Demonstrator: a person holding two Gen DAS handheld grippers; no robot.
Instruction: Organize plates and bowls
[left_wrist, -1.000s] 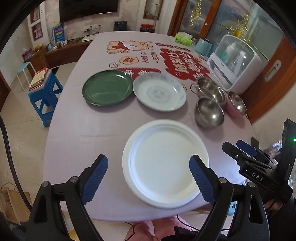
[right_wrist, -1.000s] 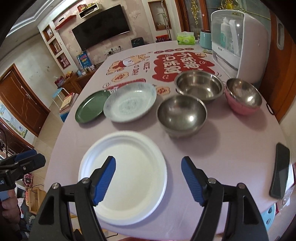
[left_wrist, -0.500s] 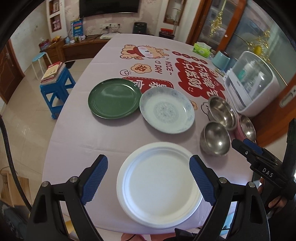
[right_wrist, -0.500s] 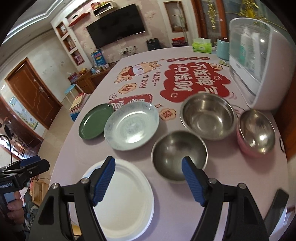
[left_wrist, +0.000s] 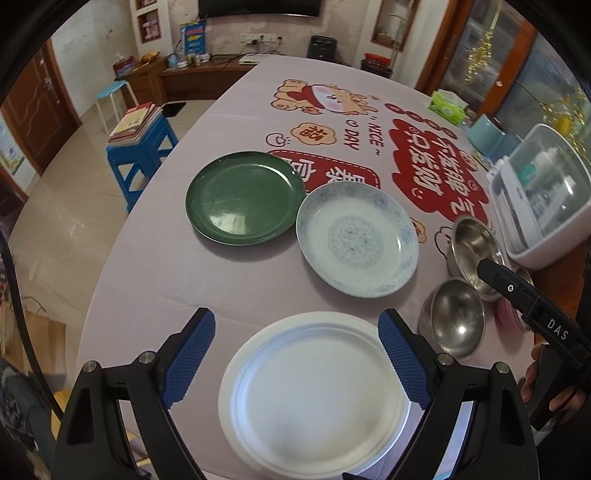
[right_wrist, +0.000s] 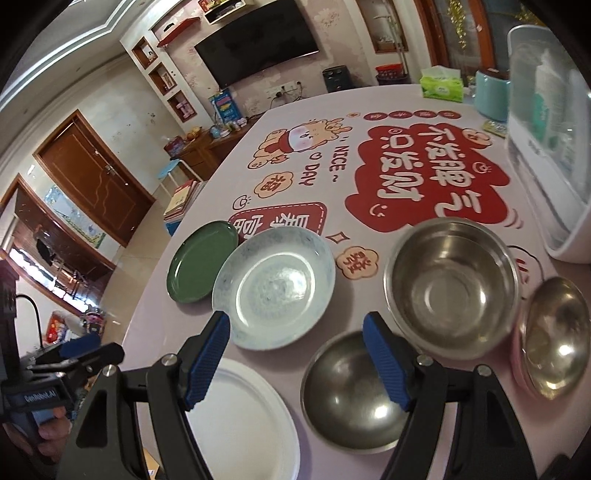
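A white plate (left_wrist: 314, 391) lies at the table's near edge, under my open, empty left gripper (left_wrist: 295, 354). Beyond it lie a green plate (left_wrist: 245, 197) and a blue-patterned plate (left_wrist: 356, 240). In the right wrist view, my open, empty right gripper (right_wrist: 297, 360) hovers above the table between the white plate (right_wrist: 240, 421) and a small steel bowl (right_wrist: 351, 391). Behind stand a larger steel bowl (right_wrist: 452, 280) and a pink-sided steel bowl (right_wrist: 554, 332). The green plate (right_wrist: 201, 260) and patterned plate (right_wrist: 275, 291) sit to the left.
A white sterilizer cabinet (left_wrist: 543, 199) stands at the table's right side, with a tissue box (right_wrist: 441, 86) and blue pot (right_wrist: 491, 96) at the far end. A blue stool (left_wrist: 142, 147) with books stands left of the table (left_wrist: 147, 288).
Both grippers have risen and moved forward over the table. The right one has swung from over the white plate toward the small steel bowl. Nothing on the table has moved.
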